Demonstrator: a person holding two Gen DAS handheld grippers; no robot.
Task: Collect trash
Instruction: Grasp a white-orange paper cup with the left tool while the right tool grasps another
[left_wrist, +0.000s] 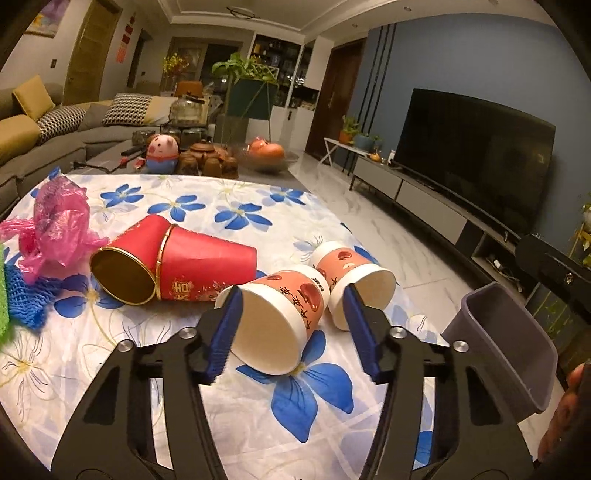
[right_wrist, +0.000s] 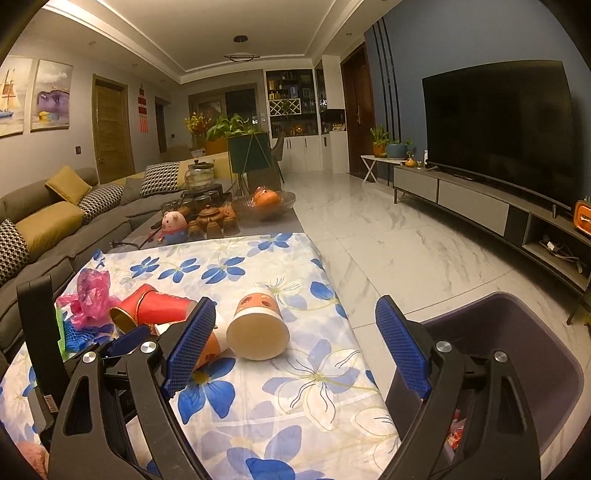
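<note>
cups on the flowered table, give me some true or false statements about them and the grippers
1. The near white-and-orange cup lies on its side between the open fingers of the left gripper. True.
2. The two red cups stand upright, far apart. False: they lie on their sides, touching.
3. The right gripper is clamped on a cup. False: it is open and holds nothing.
4. A grey bin sits off the right edge of the table. True.
5. A pink plastic bag lies left of the red cups. True.
</note>
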